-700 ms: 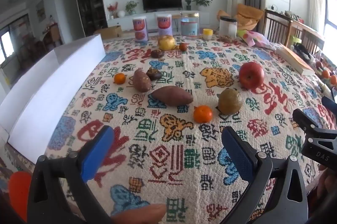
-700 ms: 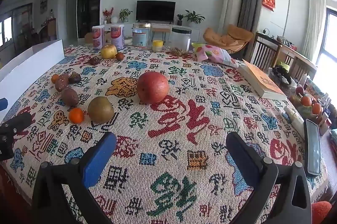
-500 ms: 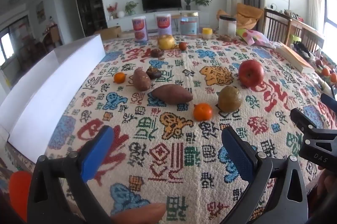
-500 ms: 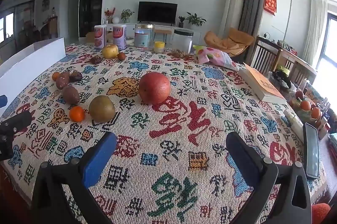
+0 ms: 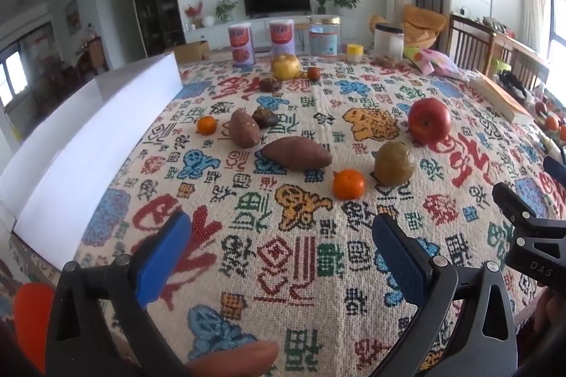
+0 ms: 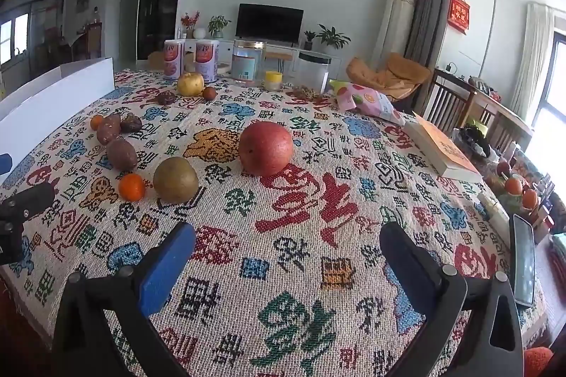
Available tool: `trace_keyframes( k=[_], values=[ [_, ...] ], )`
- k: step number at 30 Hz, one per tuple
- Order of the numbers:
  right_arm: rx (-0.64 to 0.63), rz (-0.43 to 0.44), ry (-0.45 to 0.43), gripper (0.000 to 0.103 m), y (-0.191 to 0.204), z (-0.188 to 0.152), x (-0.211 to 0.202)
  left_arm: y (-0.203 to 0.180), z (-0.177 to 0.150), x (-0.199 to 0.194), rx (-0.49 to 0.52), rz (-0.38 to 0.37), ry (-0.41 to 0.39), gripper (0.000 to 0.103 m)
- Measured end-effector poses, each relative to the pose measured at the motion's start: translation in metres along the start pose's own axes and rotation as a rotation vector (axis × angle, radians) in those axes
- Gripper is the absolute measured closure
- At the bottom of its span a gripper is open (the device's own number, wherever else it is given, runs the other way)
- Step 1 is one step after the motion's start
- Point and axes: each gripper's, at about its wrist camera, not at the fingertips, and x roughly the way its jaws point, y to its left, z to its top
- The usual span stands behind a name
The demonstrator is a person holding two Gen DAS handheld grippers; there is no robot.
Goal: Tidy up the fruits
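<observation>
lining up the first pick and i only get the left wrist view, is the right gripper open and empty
Observer: Yes. The right gripper is wide open, with only tablecloth between its fingers.
Operator: what sits dead ahead of it
Observer: The red apple, roughly centred beyond the gripper. The brown round fruit is nearer and to the left.
Operator: anything by the table's right edge
Observer: A dark flat slab, perhaps a phone, lies along that edge, right of the gripper.

Book (image 6: 444, 148), snack bag (image 6: 364, 99), canisters (image 6: 207, 60)
</observation>
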Motion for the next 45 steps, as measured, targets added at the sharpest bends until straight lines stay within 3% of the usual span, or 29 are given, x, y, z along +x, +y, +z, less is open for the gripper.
trace_keyframes(
  k=[45],
  values=[
    [-0.002,0.005,0.005,0.0,0.0023,-0.0024,0.0042,0.008,0.0012,0.0026,-0.023,0.03,-0.001,0.001]
  ],
)
